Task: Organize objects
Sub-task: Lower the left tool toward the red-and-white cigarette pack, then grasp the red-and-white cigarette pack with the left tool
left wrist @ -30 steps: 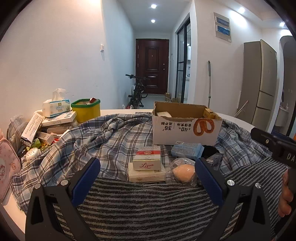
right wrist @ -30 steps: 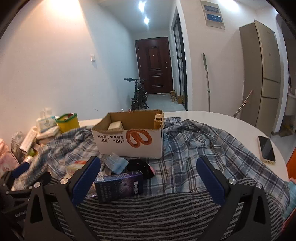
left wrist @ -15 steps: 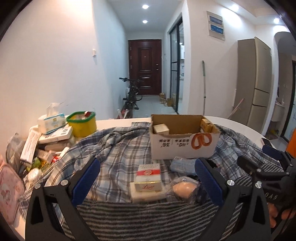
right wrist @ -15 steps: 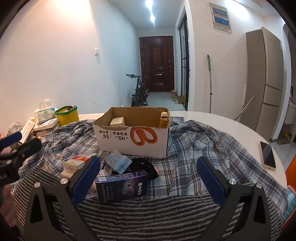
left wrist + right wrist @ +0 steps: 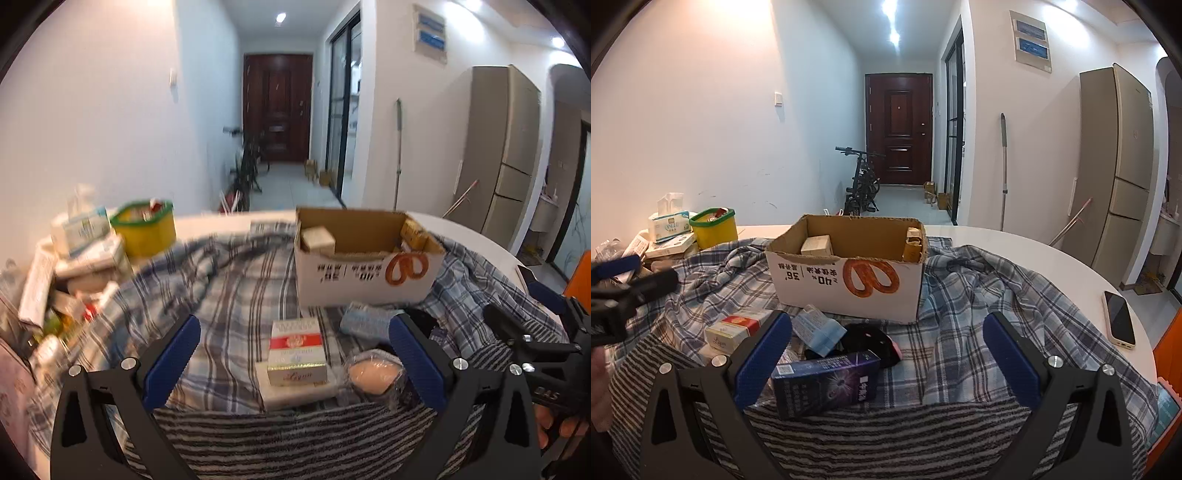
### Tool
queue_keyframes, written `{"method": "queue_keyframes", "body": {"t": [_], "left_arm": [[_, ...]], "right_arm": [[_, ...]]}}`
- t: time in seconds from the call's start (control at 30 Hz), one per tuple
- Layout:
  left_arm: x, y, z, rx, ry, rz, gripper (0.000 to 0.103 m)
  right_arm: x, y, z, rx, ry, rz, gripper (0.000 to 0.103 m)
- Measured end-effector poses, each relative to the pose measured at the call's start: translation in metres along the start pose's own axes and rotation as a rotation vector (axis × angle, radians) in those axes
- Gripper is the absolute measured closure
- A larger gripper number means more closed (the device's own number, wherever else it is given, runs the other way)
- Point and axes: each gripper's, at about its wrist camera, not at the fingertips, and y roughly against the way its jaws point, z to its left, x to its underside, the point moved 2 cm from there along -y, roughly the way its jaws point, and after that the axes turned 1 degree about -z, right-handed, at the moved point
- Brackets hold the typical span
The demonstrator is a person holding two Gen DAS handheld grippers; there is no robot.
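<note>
- A white round table (image 5: pixel 1015 243) sits in a room with a dark door (image 5: pixel 897 129) down the hallway, a parked bicycle (image 5: pixel 860 184) and a tall fridge (image 5: pixel 1123 166).
- A plaid shirt (image 5: pixel 979 295) and a striped cloth (image 5: pixel 886 435) cover the tabletop.
- The cardboard box (image 5: pixel 849 284) stands open-topped mid-table, long side facing us.
- The dark blue carton (image 5: pixel 827 380) lies flat, long axis left-right, just before the box.
- The red-and-white pack (image 5: pixel 297 350) lies pointing away.
- Left gripper (image 5: pixel 295 358) and right gripper (image 5: pixel 886 354): fingers spread wide, nothing held.

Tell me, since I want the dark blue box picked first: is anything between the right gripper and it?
Nothing visible. The dark blue box lies just ahead of the open right gripper, by its left finger; the black object sits behind it.
</note>
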Motion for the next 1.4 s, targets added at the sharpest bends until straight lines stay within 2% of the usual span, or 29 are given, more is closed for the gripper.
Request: {"method": "queue_keyframes", "body": {"t": [0.07, 0.17, 0.27, 0.37, 0.47, 0.57, 0.63, 0.73, 0.77, 0.8, 1.03, 1.13, 1.27, 1.4], "left_arm": [[0.000, -0.014, 0.006, -0.020, 0.032, 0.046, 0.001], [0.001, -0.043, 0.011, -0.044, 0.051, 0.123, 0.010], [0.005, -0.068, 0.009, -0.012, 0.050, 0.196, 0.013], [0.011, -0.091, 0.007, 0.049, 0.058, 0.278, 0.022], [0.018, -0.110, 0.010, 0.099, 0.113, 0.356, 0.022], [0.024, -0.124, 0.013, 0.095, 0.147, 0.395, 0.023], [0.027, -0.132, 0.012, 0.088, 0.133, 0.414, 0.023], [0.034, -0.141, 0.009, 0.082, 0.107, 0.453, 0.036], [0.038, -0.144, 0.008, 0.086, 0.106, 0.471, 0.045], [0.039, -0.146, 0.008, 0.088, 0.104, 0.476, 0.045], [0.027, -0.115, 0.002, 0.101, 0.051, 0.357, 0.045], [0.019, -0.086, -0.001, 0.085, 0.023, 0.269, 0.045], [0.018, -0.036, -0.009, 0.019, -0.028, 0.127, 0.045], [0.024, -0.012, -0.012, 0.020, -0.023, 0.068, 0.045]], "right_arm": [[-0.004, 0.000, 0.004, -0.001, 0.005, -0.005, 0.000], [-0.009, 0.001, 0.010, -0.003, 0.015, -0.014, 0.000], [-0.011, 0.000, 0.014, -0.005, 0.021, -0.027, 0.000], [-0.009, -0.005, 0.016, -0.007, 0.018, -0.019, 0.000], [-0.005, -0.013, 0.014, -0.008, 0.011, 0.003, 0.000], [-0.001, -0.019, 0.012, -0.006, 0.005, 0.019, 0.000], [0.000, -0.023, 0.011, -0.003, 0.001, 0.026, 0.000], [0.002, -0.028, 0.009, 0.001, -0.008, 0.037, 0.000], [0.003, -0.030, 0.008, 0.001, -0.011, 0.042, 0.000], [0.004, -0.032, 0.007, 0.001, -0.015, 0.047, 0.000], [0.010, -0.034, 0.000, 0.007, -0.038, 0.064, 0.000], [0.010, -0.030, -0.004, 0.006, -0.054, 0.059, 0.000], [0.010, -0.024, -0.008, 0.000, -0.068, 0.053, 0.000], [0.011, -0.019, -0.008, -0.008, -0.072, 0.050, 0.000]]}}
